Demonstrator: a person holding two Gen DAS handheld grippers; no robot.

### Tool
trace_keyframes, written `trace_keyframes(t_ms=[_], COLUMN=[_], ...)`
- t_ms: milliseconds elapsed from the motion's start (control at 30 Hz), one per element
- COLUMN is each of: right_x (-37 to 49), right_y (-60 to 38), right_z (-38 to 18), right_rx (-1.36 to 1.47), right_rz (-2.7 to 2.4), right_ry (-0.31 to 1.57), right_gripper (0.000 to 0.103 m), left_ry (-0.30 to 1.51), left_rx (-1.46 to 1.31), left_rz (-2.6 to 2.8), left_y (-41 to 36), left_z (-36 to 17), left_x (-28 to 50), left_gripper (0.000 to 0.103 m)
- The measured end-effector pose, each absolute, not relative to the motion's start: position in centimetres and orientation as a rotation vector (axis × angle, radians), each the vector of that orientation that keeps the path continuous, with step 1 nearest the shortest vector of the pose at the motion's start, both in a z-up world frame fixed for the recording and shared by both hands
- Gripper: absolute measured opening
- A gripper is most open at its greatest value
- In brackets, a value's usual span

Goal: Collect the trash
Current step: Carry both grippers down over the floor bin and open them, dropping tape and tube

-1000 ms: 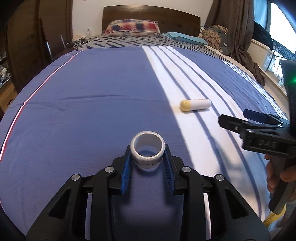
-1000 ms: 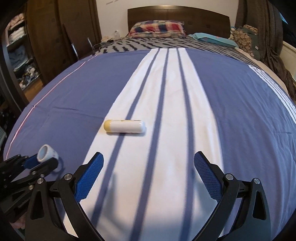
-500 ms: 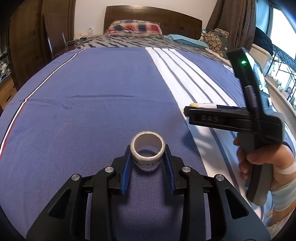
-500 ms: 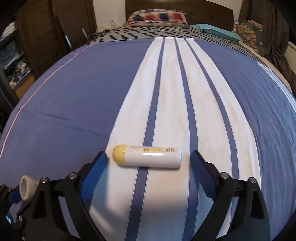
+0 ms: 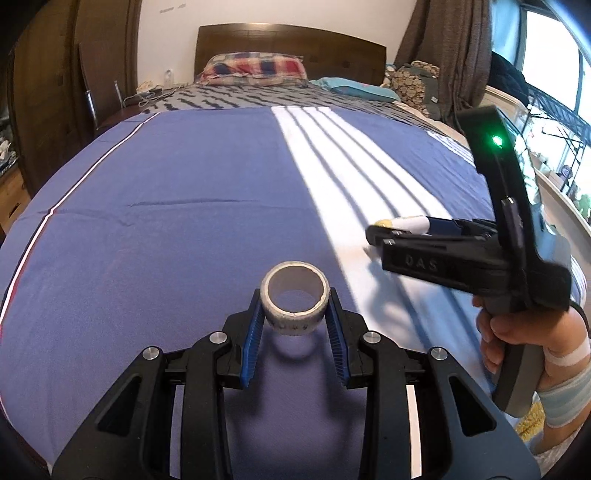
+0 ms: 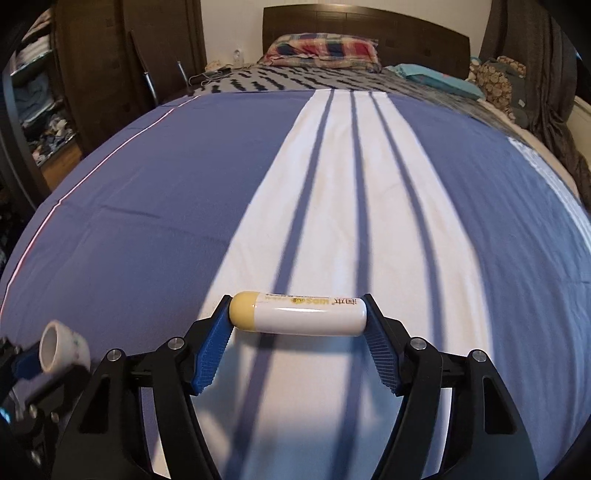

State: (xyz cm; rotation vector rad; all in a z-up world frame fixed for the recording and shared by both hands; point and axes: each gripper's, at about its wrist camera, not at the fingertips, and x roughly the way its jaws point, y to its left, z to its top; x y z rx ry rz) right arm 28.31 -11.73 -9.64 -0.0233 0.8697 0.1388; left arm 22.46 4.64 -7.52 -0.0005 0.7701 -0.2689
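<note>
We are holding a nearly spent tape roll (image 5: 294, 297) in our left gripper (image 5: 294, 325), its blue pads pressing on the two sides of the cardboard ring, whose open core is facing up and away from us. The roll is hanging above the blue part of the bedspread (image 5: 177, 236), casting a shadow on it.

Our right gripper (image 6: 297, 325) is working on a white tube with a yellow cap (image 6: 297, 313) that is lying crosswise on the bedspread's white stripe, cap end to the left. Its jaws have just been closing, and the tube is sitting lengthwise between them: the left pad is meeting the yellow cap and the right pad is meeting the rounded white end. The right gripper is pointing leftward in the left wrist view, and a hand (image 5: 517, 339) is wrapping its handle at the right edge.

At the far end of the bed a plaid pillow (image 6: 325, 50) is leaning against the dark wooden headboard (image 6: 365, 22).
</note>
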Motion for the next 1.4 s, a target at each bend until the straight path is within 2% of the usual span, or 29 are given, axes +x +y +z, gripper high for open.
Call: trace_keyframes(t_ms=[733,1067,1400], right_x=[7.1,0.8,-2.9], right_y=[-20.8,-22.3,-21.7], right_z=[-6.7,-9.3,-13.5], right_rx=[0.004,0.044,0.025], right_rz=[0.125,0.122,0.154], right_ry=[0.736,0.787,0.877], right_gripper=[0.069,0.069,0.069], left_ry=[0.731,0.758,0.859], left_rx=[0.035,0.053,0.071], left_rz=[-0.412,-0.441,-0.450], left_y=[-2.7,-3.5,-3.3], left_z=[-6.0,-7.8,-12.0], left_x=[7.1,1.9,-1.0], left_gripper=[0.031,0.031,0.031])
